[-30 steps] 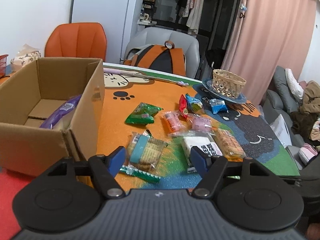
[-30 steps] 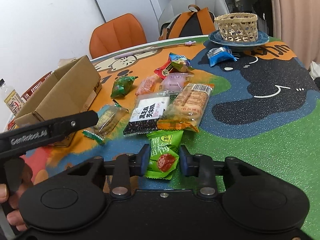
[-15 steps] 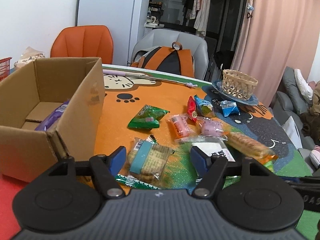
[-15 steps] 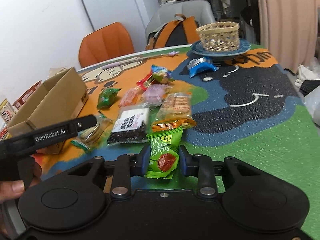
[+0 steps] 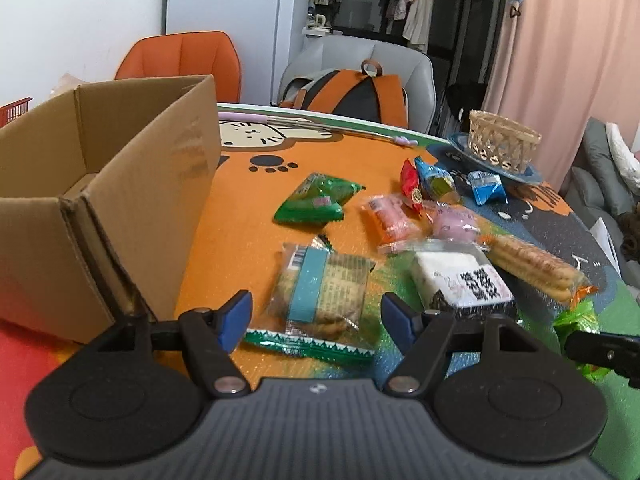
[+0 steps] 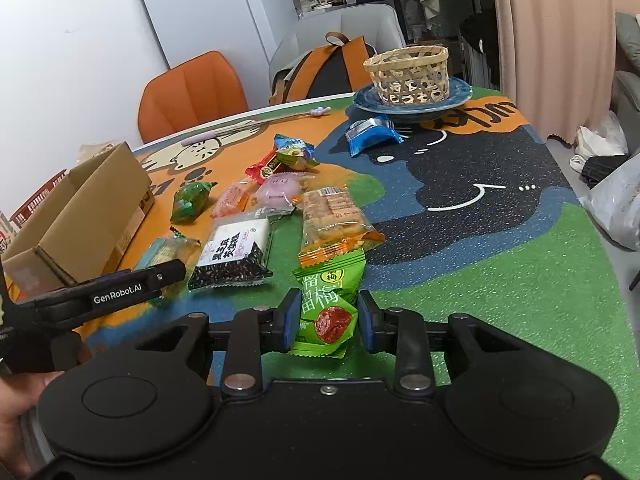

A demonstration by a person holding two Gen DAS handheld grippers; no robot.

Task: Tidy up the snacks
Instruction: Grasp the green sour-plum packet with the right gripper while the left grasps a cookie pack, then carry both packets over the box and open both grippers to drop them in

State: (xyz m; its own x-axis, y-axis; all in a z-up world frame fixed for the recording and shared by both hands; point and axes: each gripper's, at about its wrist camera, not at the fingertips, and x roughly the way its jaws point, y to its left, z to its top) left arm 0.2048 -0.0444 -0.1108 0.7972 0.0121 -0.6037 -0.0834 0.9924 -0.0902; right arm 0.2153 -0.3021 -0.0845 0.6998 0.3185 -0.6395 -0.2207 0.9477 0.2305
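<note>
On a cartoon-print table mat (image 6: 500, 280), the right gripper (image 6: 327, 320) straddles a green plum-candy packet (image 6: 326, 300), its blue pads spread slightly wider than the packet, with a gap showing on the right side. The left gripper (image 5: 316, 316) hovers wide apart over a teal-banded biscuit pack (image 5: 320, 284), near the cardboard box (image 5: 120, 208) at the mat's left. Other snacks lie scattered between. The risk, as judged here: the slippery, puffy candy packet may squirt out when squeezed, and the two tools, working close together, could collide on the way to the box.
</note>
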